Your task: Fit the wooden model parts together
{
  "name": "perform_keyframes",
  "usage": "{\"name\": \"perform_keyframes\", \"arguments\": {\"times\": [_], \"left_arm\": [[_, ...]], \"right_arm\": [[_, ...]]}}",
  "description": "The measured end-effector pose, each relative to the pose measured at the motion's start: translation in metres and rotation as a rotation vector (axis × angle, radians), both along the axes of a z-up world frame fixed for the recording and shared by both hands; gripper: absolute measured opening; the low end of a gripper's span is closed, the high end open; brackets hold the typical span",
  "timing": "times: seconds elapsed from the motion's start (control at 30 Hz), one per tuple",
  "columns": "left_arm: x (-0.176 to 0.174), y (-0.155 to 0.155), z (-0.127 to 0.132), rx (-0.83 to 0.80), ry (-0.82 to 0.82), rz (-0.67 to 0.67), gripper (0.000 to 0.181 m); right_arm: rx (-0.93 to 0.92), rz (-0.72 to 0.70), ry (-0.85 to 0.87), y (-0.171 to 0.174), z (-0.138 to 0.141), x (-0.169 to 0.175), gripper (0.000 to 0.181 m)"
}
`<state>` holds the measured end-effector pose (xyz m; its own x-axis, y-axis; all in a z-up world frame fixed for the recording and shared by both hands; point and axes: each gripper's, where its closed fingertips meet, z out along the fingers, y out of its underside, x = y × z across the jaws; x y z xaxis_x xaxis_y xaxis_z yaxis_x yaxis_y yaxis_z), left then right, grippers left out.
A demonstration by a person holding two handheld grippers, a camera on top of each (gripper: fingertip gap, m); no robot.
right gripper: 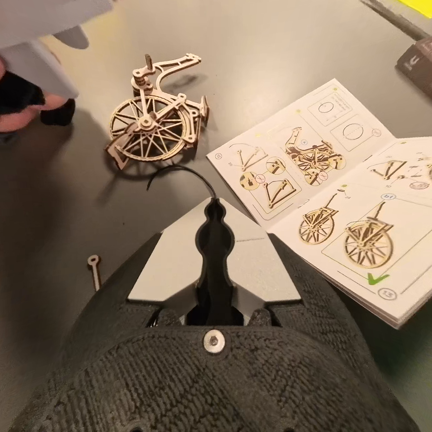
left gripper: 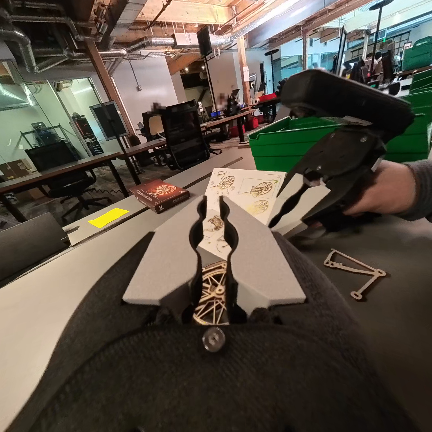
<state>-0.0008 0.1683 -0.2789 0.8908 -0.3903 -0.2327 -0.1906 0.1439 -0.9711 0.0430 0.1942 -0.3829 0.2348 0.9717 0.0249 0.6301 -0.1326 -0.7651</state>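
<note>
Two grippers work over a grey table [right gripper: 257, 58]. The right gripper [right gripper: 214, 198] has its fingers clenched on a thin black cord [right gripper: 187, 171]. Beyond it the wooden wheel assembly [right gripper: 152, 124] rests on the table, beside an open instruction booklet [right gripper: 315, 198]. The left gripper [left gripper: 213, 198], fingers slightly parted and grasping nothing, hovers over that assembly; a flat wooden frame piece [left gripper: 355, 271] lies to its right.

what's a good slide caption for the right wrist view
Right gripper pinches a thin black cord beside the wooden wheel assembly and open instruction booklet.
</note>
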Motion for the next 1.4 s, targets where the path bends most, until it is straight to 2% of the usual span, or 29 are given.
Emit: {"name": "perform_keyframes", "arguments": {"times": [0.1,0.2,0.4,0.6,0.8,0.9,1.0,1.07,1.2,1.23,1.3,1.4], "left_arm": [[0.004,-0.003,0.0,-0.006,0.006,-0.032,0.014],[0.016,-0.006,-0.01,-0.055,0.05,-0.088,0.029],[0.03,-0.011,-0.02,-0.115,0.078,-0.176,0.034],[0.051,-0.026,-0.02,-0.148,0.036,-0.327,0.029],[0.056,-0.031,-0.02,-0.205,-0.026,-0.397,0.015],[0.054,-0.031,-0.019,-0.21,-0.041,-0.404,0.001],[0.053,-0.03,-0.019,-0.21,-0.044,-0.401,0.0],[0.05,-0.028,-0.016,-0.19,-0.048,-0.372,0.019],[0.056,-0.031,-0.02,-0.218,-0.032,-0.402,0.022],[0.056,-0.031,-0.021,-0.221,-0.03,-0.406,0.019],[0.055,-0.031,-0.02,-0.217,-0.033,-0.4,0.0],[0.053,-0.028,-0.021,-0.226,-0.03,-0.369,0.0]], "right_arm": [[0.059,0.059,0.079,-0.003,0.018,0.0,0.0],[0.053,0.156,0.25,-0.017,0.049,-0.002,0.0],[0.06,0.255,0.412,-0.032,0.08,0.002,0.0],[0.169,0.385,0.365,-0.051,0.077,0.002,0.0],[0.311,0.438,0.357,-0.058,0.08,0.002,0.0],[0.323,0.438,0.362,-0.058,0.081,0.004,0.0],[0.329,0.43,0.368,-0.056,0.083,0.005,0.0],[0.334,0.428,0.375,-0.055,0.085,0.007,0.0],[0.345,0.426,0.399,-0.055,0.09,0.008,0.0],[0.345,0.427,0.407,-0.056,0.091,0.009,0.0],[0.34,0.426,0.421,-0.056,0.093,0.008,0.0],[0.33,0.4,0.415,-0.052,0.09,0.007,0.0]]}}
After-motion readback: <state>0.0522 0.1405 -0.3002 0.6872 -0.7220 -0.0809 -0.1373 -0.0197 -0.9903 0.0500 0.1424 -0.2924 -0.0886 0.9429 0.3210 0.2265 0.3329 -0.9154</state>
